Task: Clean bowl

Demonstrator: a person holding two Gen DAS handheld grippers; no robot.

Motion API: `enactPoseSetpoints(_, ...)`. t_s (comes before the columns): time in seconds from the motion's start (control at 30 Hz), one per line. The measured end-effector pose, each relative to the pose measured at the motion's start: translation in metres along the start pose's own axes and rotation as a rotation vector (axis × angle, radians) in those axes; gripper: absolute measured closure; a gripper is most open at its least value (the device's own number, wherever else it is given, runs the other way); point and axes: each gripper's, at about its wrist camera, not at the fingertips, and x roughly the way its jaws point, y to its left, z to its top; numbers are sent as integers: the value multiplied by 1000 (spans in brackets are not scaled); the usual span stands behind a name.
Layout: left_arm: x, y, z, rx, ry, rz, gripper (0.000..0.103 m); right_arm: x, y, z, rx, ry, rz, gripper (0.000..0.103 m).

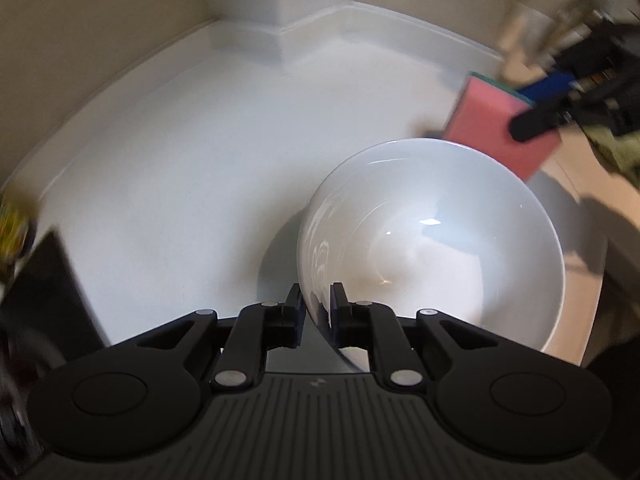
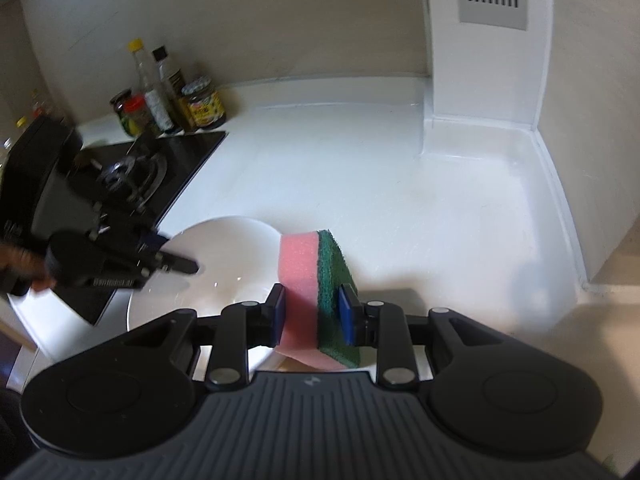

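The left gripper (image 1: 316, 312) pinched the rim of the white bowl (image 1: 432, 240), tipped up over the white counter (image 1: 180, 168). Beside it, the right gripper (image 2: 314, 314) squeezed a pink and green sponge (image 2: 316, 296).

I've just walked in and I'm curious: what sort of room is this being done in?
Most likely a home kitchen: a glossy white countertop, a black gas stove burner set into it, and a cluster of sauce bottles and jars against the beige wall.

White bowl (image 1: 460, 248), pink-and-green sponge (image 2: 316, 280), white counter (image 2: 400, 184)
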Motion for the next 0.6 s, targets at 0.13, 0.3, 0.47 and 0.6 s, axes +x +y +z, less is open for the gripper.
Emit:
enactPoseSetpoints(0.13,6,3,21,167,22,-64,90,9,-3,10,-15,-5,3,79)
enactPoseSetpoints(0.3,1,11,29,-73,23,-6,89,13,-2,12,-10,-16,-5,79)
enactPoseSetpoints(0.47,-16,-9,4,-293,3,90,89,7,0,1,58,-49,-11,79)
enactPoseSetpoints(0.6,-13,-23,-4,-207,-10,133,90,0,7,-8,65,-45,-9,79)
